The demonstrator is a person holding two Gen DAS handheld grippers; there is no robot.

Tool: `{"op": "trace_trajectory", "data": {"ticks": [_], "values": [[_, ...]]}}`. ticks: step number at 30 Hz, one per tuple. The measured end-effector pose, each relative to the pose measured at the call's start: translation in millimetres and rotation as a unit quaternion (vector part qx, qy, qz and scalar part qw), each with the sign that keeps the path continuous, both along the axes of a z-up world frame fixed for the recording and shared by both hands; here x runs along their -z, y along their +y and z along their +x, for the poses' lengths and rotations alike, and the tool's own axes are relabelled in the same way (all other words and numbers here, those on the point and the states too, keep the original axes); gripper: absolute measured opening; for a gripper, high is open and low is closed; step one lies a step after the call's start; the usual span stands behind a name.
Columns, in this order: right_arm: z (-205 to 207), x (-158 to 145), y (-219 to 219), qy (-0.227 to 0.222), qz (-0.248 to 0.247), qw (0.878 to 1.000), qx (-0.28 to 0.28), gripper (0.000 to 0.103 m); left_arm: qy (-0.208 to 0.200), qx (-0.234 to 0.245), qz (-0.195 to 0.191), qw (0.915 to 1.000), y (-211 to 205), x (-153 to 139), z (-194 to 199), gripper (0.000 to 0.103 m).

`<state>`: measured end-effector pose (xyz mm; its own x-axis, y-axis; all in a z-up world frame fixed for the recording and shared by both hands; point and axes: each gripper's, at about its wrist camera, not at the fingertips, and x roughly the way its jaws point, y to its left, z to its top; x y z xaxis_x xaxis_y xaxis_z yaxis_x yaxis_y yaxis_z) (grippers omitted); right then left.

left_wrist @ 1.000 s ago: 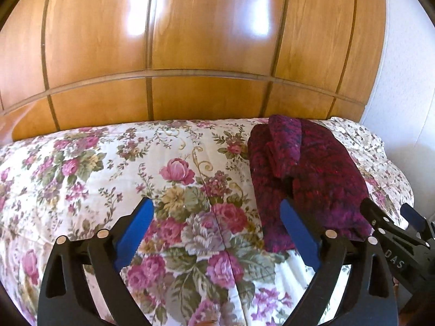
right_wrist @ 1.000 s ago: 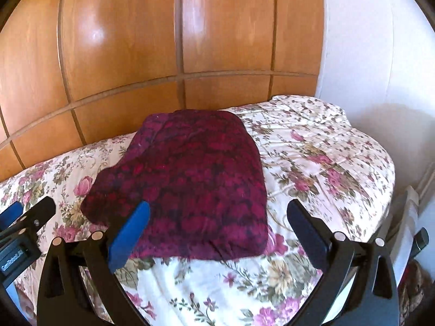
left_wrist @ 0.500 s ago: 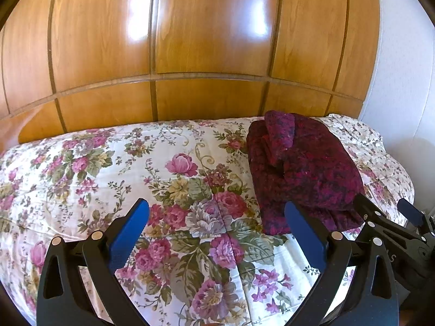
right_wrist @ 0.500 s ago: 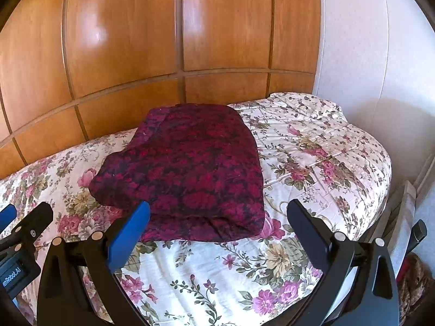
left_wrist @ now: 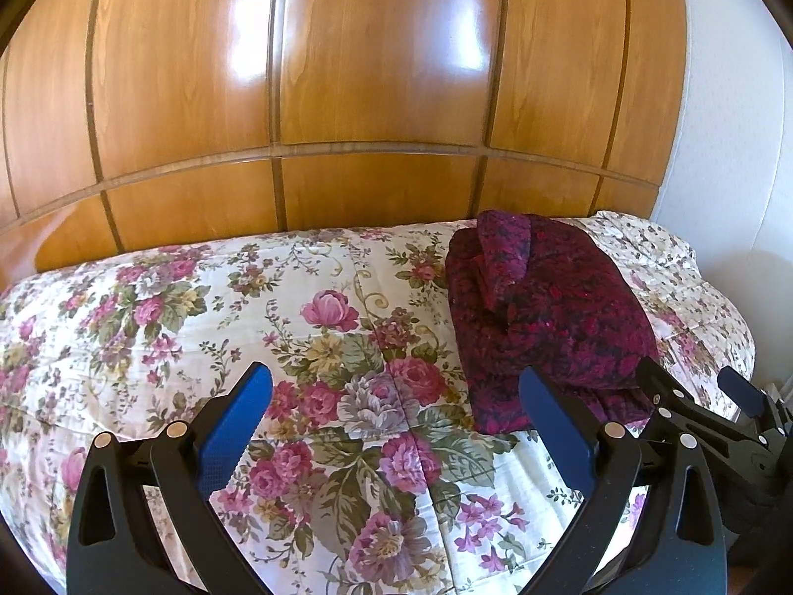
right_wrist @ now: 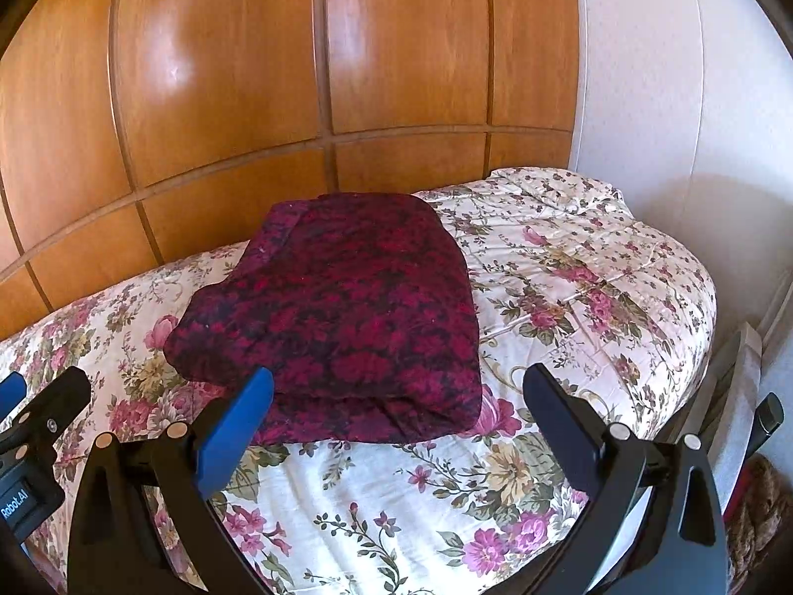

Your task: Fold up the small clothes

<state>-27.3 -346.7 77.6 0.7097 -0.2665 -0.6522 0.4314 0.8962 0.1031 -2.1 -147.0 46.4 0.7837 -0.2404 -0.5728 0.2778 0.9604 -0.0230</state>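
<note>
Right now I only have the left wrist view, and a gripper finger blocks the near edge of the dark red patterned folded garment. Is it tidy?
Observer: Yes. The right wrist view shows the dark red patterned folded garment with its near edge in even stacked layers on the floral quilt.
Operator: Right gripper holding anything?
Observer: No. The right gripper is open, with nothing between its jaws.
Operator: Anything beside the bed on the right?
Observer: A brown woven thing sits low there. I cannot tell what it is.

White lettering "Robot.AI" reads on the left tongs (right_wrist: 29,426) body, at the right-wrist view's edge.
</note>
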Motion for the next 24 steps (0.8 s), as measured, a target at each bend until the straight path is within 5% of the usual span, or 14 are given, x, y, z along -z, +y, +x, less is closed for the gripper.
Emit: {"op": "trace_trajectory", "data": {"ticks": [24], "values": [[3.7,6.8,7.9,0.005,0.007,1.000,-0.007,0.101,-0.015,0.002,-0.007,0.9999,6.4,-5.5,-0.6,0.099]]}}
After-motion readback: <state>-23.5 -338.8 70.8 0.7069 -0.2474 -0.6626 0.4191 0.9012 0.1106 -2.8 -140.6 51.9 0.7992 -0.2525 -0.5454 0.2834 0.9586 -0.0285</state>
